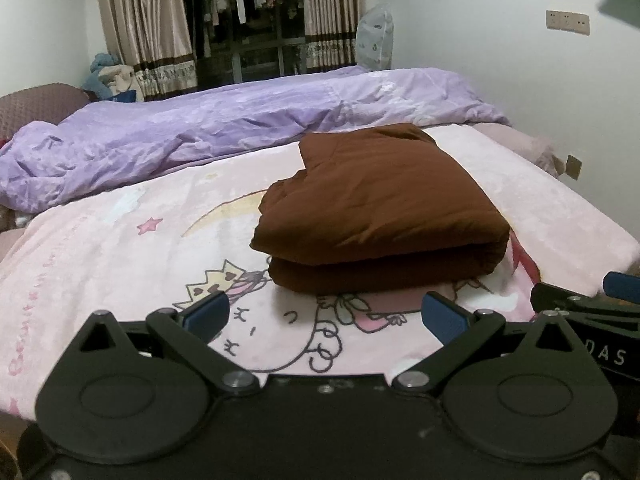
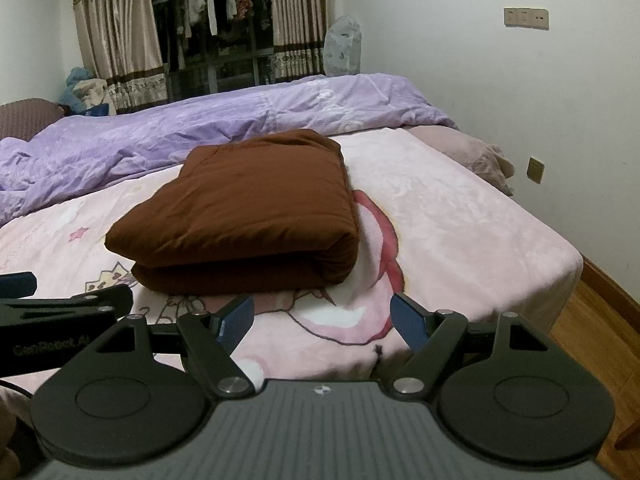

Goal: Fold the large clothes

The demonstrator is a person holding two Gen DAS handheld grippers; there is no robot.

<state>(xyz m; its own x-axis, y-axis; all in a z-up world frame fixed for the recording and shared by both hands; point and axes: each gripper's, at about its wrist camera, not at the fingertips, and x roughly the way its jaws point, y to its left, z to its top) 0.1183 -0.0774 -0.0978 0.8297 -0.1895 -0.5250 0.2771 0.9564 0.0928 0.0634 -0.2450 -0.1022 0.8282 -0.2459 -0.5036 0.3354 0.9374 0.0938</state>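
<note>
Left wrist view: folded brown garment (image 1: 376, 208) on bed blanket (image 1: 120, 248), just beyond left tongs (image 1: 326, 314); right tongs (image 2: 324, 320) likewise; both spread wide, empty.

- A pink cartoon-print blanket (image 2: 460, 220) covers the near part of the bed, with a star at 9 o'clock and a crowned figure near 7 o'clock in the right wrist view.
- A crumpled lilac duvet (image 2: 160, 136) lies across the far side of the bed, from 9 o'clock to 1 o'clock.
- Beige curtains (image 2: 116, 40) with a brown patterned band hang at 11 and 12 o'clock, framing a dark window (image 2: 216, 56).
- Laundry on a rail (image 2: 216, 4) hangs behind the glass.
- A wall socket plate (image 2: 526, 18) sits at 2 o'clock on the white wall.
- Wooden floor (image 2: 592, 344) shows at 4 o'clock.
- A heap of blue and cream cloth (image 1: 108, 76) is at 10 o'clock.
</note>
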